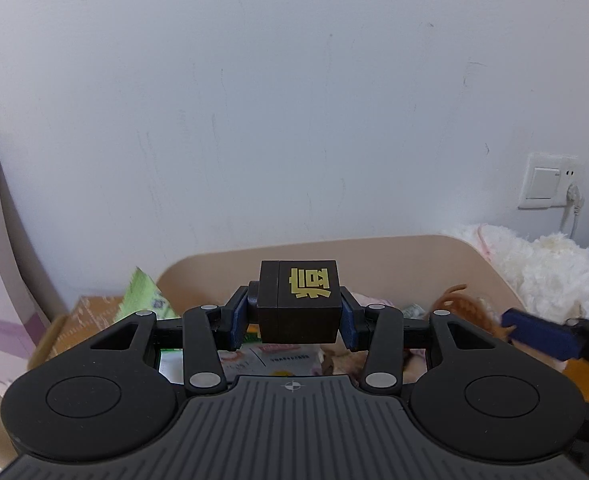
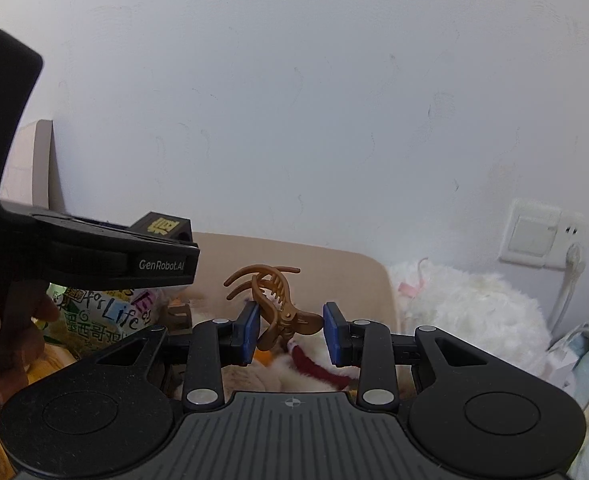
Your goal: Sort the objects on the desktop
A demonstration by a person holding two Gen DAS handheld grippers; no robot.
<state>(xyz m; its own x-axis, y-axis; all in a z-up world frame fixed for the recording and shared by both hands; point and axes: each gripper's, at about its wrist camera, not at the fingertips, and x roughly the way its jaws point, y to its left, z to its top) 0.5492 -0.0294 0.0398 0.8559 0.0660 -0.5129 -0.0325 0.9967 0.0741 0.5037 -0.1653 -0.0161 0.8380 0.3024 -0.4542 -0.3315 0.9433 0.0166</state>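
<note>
My left gripper (image 1: 293, 322) is shut on a dark brown box (image 1: 299, 304) with a yellow character on its top, held up in the air in front of the wall. The box also shows in the right wrist view (image 2: 165, 227), beyond the left gripper's body (image 2: 94, 256). My right gripper (image 2: 291, 332) is shut on a brown hair claw clip (image 2: 274, 304), its blue pads pressing the clip's handles, its teeth pointing up and left. The clip (image 1: 460, 304) and one right finger (image 1: 540, 338) show at the right of the left wrist view.
A beige curved board (image 1: 374, 256) stands behind both grippers. White fluffy plush (image 2: 474, 312) lies to the right, under a wall socket (image 2: 538, 236). Printed snack packets (image 2: 102, 316) and a cardboard box (image 1: 74, 328) lie at the left, below the grippers.
</note>
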